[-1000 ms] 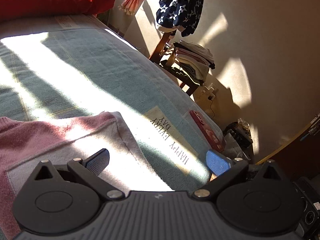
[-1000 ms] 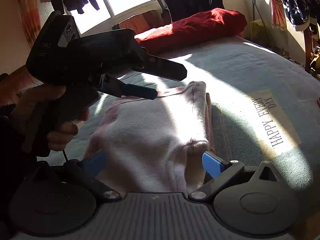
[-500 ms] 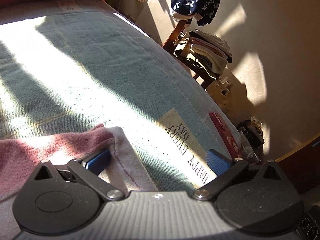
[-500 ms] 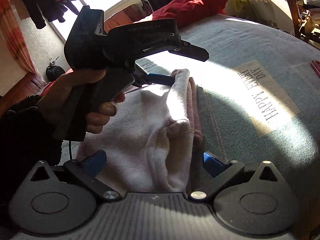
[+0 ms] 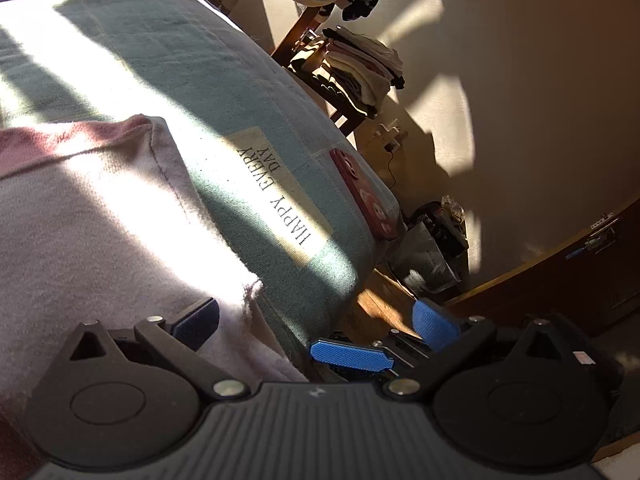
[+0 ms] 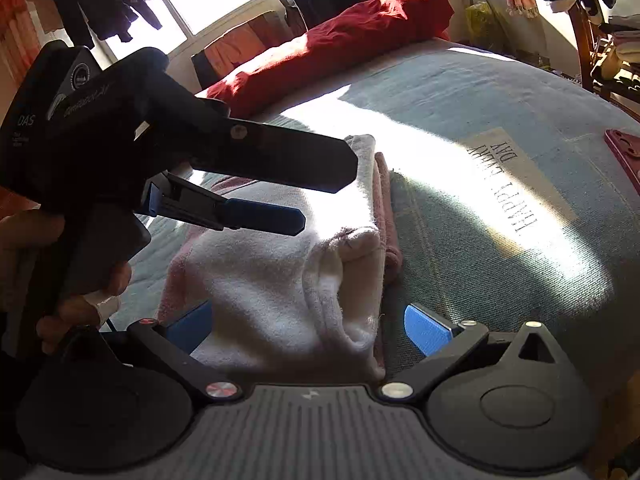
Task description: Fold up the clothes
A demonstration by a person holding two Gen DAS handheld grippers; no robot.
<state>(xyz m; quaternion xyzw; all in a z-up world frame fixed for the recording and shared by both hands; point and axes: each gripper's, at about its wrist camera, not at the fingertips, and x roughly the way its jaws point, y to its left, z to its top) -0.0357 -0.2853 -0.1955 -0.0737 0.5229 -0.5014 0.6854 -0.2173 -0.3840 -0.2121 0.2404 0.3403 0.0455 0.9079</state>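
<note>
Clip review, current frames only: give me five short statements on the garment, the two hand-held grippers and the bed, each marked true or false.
1. The pink garment lies folded on the bed cover. True.
2. The right hand-held gripper is clamped shut on the garment. False: its jaws stand open on either side of the cloth.
3. The left hand-held gripper is open and holds nothing. True.
4. The cover's printed patch reads "GOOD NIGHT". False: it reads "HAPPY EVERY DAY".
5. A red pillow lies at the far end of the bed. True.
</note>
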